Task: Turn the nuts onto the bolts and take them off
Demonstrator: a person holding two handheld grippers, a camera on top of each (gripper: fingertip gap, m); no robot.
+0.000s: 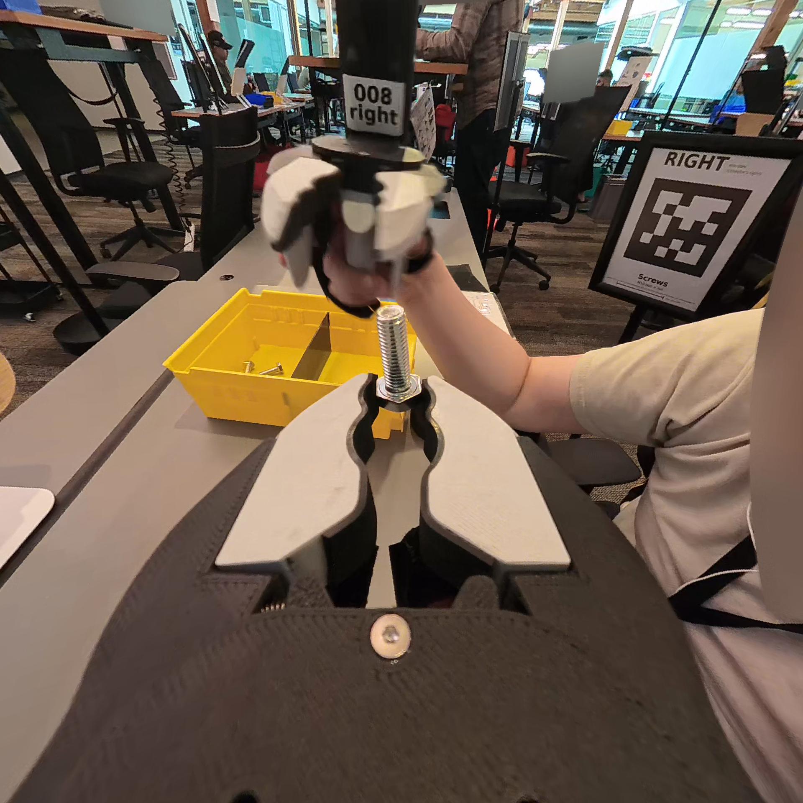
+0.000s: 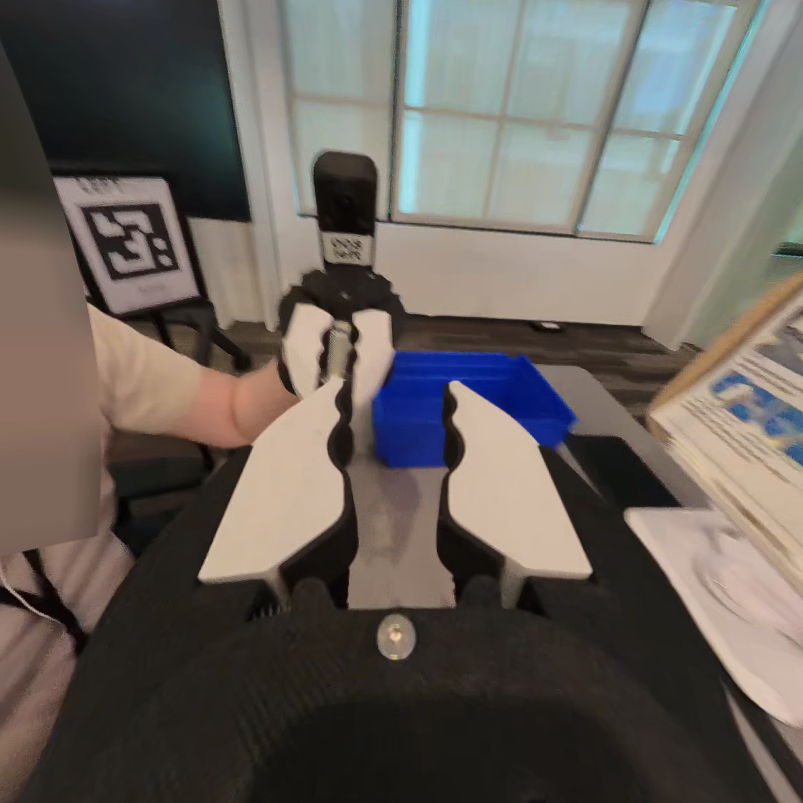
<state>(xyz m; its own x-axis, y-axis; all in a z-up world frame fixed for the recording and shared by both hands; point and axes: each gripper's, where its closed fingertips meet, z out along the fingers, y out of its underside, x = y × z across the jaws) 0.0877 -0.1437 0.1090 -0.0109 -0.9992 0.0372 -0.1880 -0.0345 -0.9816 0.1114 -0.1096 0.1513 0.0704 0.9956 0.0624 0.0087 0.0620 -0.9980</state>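
Note:
A silver bolt (image 1: 392, 347) stands upright with its thread pointing up. My left gripper (image 1: 397, 382) is shut on the hex piece (image 1: 397, 388) at the bolt's base and holds it above the grey table (image 1: 108, 456). I cannot tell whether that hex piece is the head or a nut. My right gripper (image 1: 347, 234) is blurred and hovers just above the bolt's top end. In the right wrist view my right gripper (image 2: 393, 386) is open and empty. The left gripper (image 2: 339, 360) shows beyond it with the bolt (image 2: 338, 352) between its fingers.
A yellow bin (image 1: 226, 382) with a black divider stands behind the bolt and holds two loose bolts (image 1: 265, 369). A blue bin (image 2: 434, 439) stands ahead of the right gripper. Printed papers (image 2: 738, 426) lie at the right. A marker board (image 1: 686, 226) stands beside the table. Spacing between my two grippers at the tips: around 6 cm.

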